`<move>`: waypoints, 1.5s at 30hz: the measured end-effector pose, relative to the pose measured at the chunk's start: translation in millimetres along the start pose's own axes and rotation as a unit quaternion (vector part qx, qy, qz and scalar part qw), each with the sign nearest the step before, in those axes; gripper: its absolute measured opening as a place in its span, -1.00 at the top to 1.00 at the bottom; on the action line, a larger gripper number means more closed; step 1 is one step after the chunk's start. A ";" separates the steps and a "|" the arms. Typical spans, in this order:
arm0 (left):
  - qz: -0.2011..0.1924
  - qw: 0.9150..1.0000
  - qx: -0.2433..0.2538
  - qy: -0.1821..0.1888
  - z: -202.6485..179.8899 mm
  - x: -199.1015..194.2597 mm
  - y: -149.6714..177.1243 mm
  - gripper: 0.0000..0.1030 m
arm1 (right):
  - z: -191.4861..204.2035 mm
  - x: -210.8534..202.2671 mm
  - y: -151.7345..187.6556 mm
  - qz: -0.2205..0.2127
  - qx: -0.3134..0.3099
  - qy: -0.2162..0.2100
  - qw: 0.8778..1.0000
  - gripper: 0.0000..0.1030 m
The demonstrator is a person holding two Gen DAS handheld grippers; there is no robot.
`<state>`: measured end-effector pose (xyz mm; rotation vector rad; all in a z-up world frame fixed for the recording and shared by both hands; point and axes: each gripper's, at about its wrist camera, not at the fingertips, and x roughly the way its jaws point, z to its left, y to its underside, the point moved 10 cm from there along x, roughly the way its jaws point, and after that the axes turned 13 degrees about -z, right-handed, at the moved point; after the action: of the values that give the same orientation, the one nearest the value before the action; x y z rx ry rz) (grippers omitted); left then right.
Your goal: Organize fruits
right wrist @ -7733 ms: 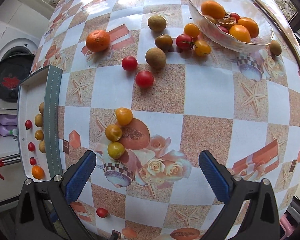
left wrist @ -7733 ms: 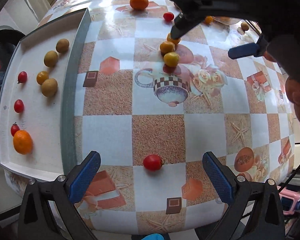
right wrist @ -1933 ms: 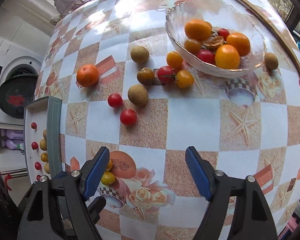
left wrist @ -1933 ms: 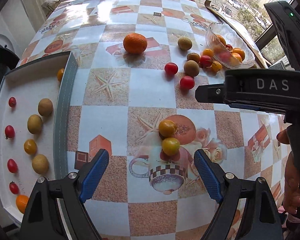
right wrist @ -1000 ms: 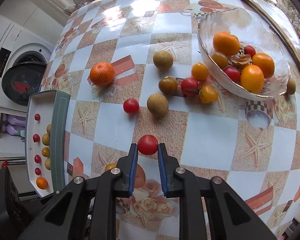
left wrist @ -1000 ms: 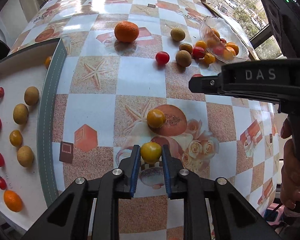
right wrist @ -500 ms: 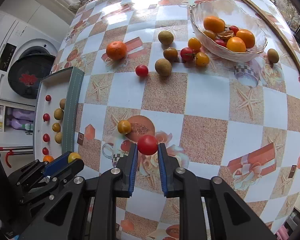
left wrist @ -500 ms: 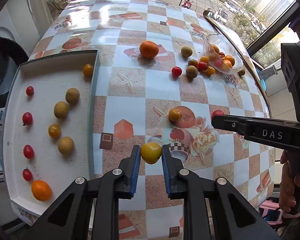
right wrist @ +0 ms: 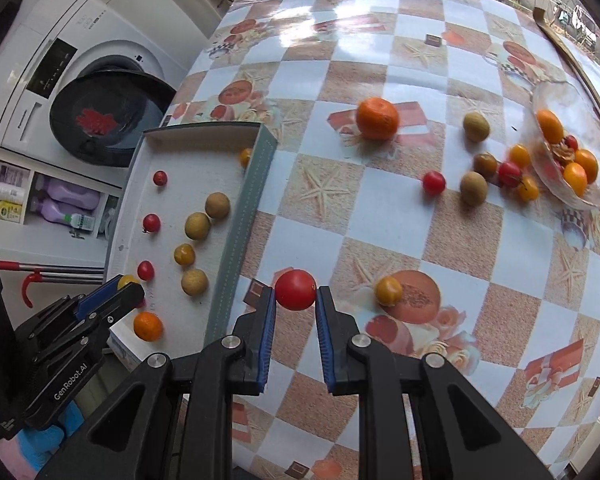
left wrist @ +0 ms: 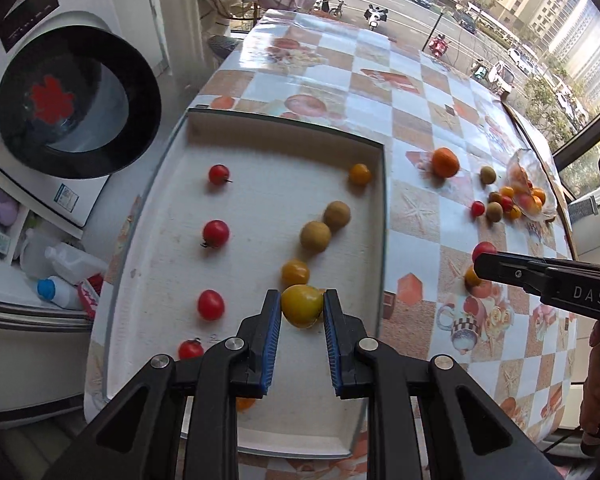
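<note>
My left gripper (left wrist: 302, 309) is shut on a yellow tomato (left wrist: 302, 305) and hangs over the white tray (left wrist: 260, 128), just near an orange-yellow tomato (left wrist: 295, 272). The tray holds a column of red tomatoes (left wrist: 215, 233), brown round fruits (left wrist: 315, 235) and an orange (right wrist: 148, 326). My right gripper (right wrist: 295, 297) is shut on a red tomato (right wrist: 295, 289) above the tablecloth, just right of the tray's grey wall (right wrist: 240, 236). From the right wrist view the left gripper (right wrist: 126, 285) shows at the lower left over the tray.
An orange (right wrist: 377, 118), loose tomatoes (right wrist: 434, 182) and brown fruits (right wrist: 473, 188) lie beside a glass bowl (right wrist: 548, 96) of fruit at the far right. One yellow tomato (right wrist: 388, 291) rests on the cloth. A washing machine (left wrist: 76, 108) stands left of the table.
Both grippers have closed on their tomatoes, lifted them and carried them left. The left one now hangs over the tray; the right one has reached the tray's wall.
</note>
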<state>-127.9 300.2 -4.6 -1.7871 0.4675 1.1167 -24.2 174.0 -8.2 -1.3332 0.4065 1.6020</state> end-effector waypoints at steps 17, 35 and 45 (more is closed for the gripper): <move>0.048 0.998 0.013 -0.030 35.4 63.9 8.3 0.56 | 86.4 102.2 -57.0 0.034 -0.056 -0.019 0.998 0.57; 0.036 0.998 0.017 -0.050 47.3 60.2 1.6 -0.66 | 95.8 143.3 -63.5 0.060 -0.067 0.003 0.996 -0.29; 0.049 0.997 0.019 -0.061 47.6 41.7 7.0 -1.00 | 99.7 94.3 -59.7 0.038 -0.046 -0.012 0.998 -0.75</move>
<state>-134.7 344.3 -50.1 -1.6672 0.5054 1.2688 -23.5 320.5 -38.8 -1.3807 0.3771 1.7162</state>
